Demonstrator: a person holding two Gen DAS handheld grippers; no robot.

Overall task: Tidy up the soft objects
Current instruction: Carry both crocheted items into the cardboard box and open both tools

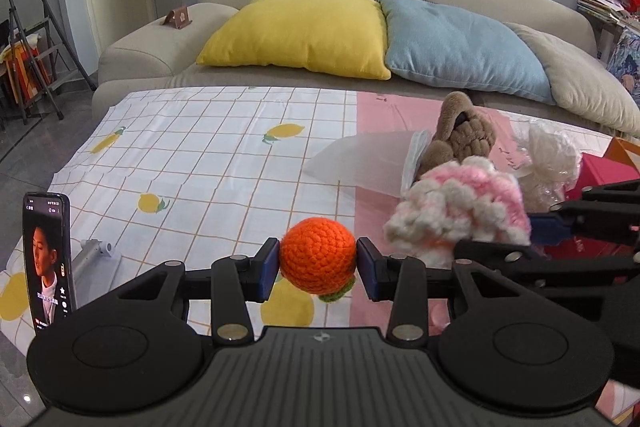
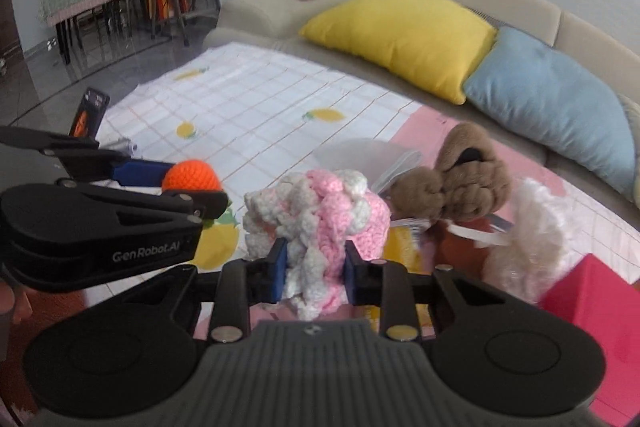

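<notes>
At the lower centre of the left wrist view, the left hand-held gripper [image 1: 318, 265] is clenching a crocheted orange ball [image 1: 317, 257] between its blue pads, holding it above the lemon-print cloth [image 1: 208, 147] covering the surface. At the lower centre of the right wrist view, the right hand-held gripper [image 2: 316, 273] is squeezing a pink-and-white crocheted piece [image 2: 320, 223], which is sitting just right of the ball. A brown plush toy [image 2: 460, 179] and a fluffy white item [image 2: 528, 223] are lying at centre right, near a red box [image 2: 592, 303] at the lower right.
</notes>
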